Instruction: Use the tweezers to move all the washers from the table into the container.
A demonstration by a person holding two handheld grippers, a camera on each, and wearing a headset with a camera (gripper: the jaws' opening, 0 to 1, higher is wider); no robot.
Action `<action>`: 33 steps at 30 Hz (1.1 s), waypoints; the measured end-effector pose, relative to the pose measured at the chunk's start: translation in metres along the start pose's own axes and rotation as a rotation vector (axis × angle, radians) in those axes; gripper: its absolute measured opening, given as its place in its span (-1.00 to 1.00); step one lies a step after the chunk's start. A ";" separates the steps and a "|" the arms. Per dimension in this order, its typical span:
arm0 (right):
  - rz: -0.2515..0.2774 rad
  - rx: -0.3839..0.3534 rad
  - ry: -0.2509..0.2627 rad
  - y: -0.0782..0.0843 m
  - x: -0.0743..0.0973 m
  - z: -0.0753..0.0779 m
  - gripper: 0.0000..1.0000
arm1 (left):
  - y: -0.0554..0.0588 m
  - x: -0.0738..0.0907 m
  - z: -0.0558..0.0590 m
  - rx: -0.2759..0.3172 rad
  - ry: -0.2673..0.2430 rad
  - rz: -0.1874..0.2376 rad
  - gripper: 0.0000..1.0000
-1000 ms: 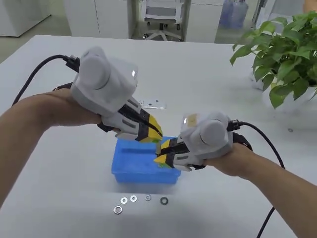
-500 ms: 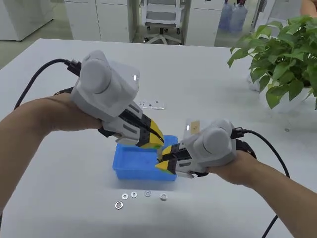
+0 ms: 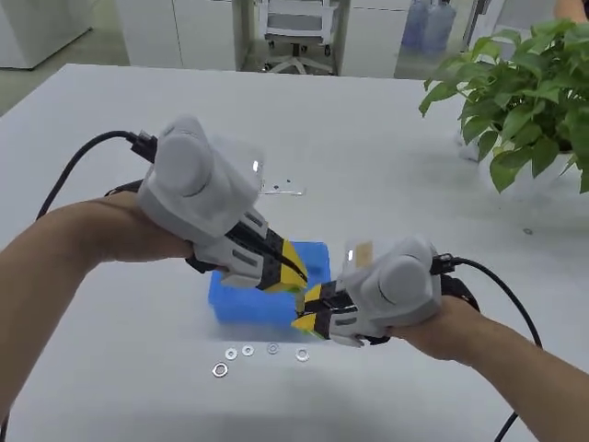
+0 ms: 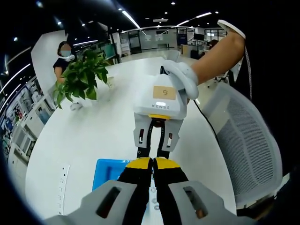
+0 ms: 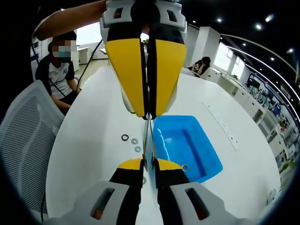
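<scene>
Head view. I hold the left claw (image 3: pixel 293 276) and right claw (image 3: pixel 302 318) tip to tip over the front right corner of the blue container (image 3: pixel 237 299). I cannot make out the tool between them here. Five small silver washers (image 3: pixel 248 351) lie in a loose row on the white counter (image 3: pixel 386 157), just in front of the container. A leafy plant (image 3: pixel 525 83) stands at the far right of the counter. An office chair (image 3: pixel 299 28) sits beyond the counter's far edge.

Left gripper view. The left claw (image 4: pixel 153 165) has its yellow pads pressed together. The right claw (image 4: pixel 153 151) faces it head-on. The container (image 4: pixel 105 172) sits low on the left. A mesh chair (image 4: pixel 248 140) is on the right, in an open office with ceiling lights.

Right gripper view. The tweezers (image 5: pixel 147 136) show as a thin, bright metal sliver. Their long axis runs straight from one claw to the other, above the counter beside the container (image 5: pixel 187 140). I cannot tell which end is the tip. The left claw (image 5: pixel 146 112) is clamped on the far end. The right claw (image 5: pixel 149 165) is nearly closed and pinches the near end. Three washers (image 5: pixel 134 141) lie on the counter just left of the tweezers. A seated person (image 5: pixel 56 70) is behind.
</scene>
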State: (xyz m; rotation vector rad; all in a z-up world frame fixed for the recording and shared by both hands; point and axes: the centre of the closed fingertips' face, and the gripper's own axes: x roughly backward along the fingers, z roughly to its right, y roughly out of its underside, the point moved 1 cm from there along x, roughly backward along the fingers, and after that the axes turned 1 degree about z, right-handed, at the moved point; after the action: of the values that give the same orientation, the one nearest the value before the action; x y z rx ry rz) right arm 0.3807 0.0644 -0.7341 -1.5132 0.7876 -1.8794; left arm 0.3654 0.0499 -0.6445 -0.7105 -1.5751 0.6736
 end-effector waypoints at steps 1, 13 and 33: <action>-0.003 0.000 0.000 0.001 -0.001 -0.001 -0.78 | 0.002 -0.001 0.001 0.002 0.004 0.001 -0.89; -0.032 -0.003 -0.024 0.018 -0.014 -0.015 -0.78 | 0.018 -0.013 0.009 0.030 0.036 0.002 -0.89; -0.064 -0.025 -0.041 0.043 -0.027 -0.018 -0.77 | 0.037 -0.031 0.010 0.055 0.082 -0.008 -0.89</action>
State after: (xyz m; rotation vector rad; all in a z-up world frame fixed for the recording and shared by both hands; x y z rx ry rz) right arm 0.3712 0.0589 -0.7867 -1.6054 0.7545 -1.8849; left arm 0.3604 0.0492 -0.6937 -0.6822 -1.4782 0.6707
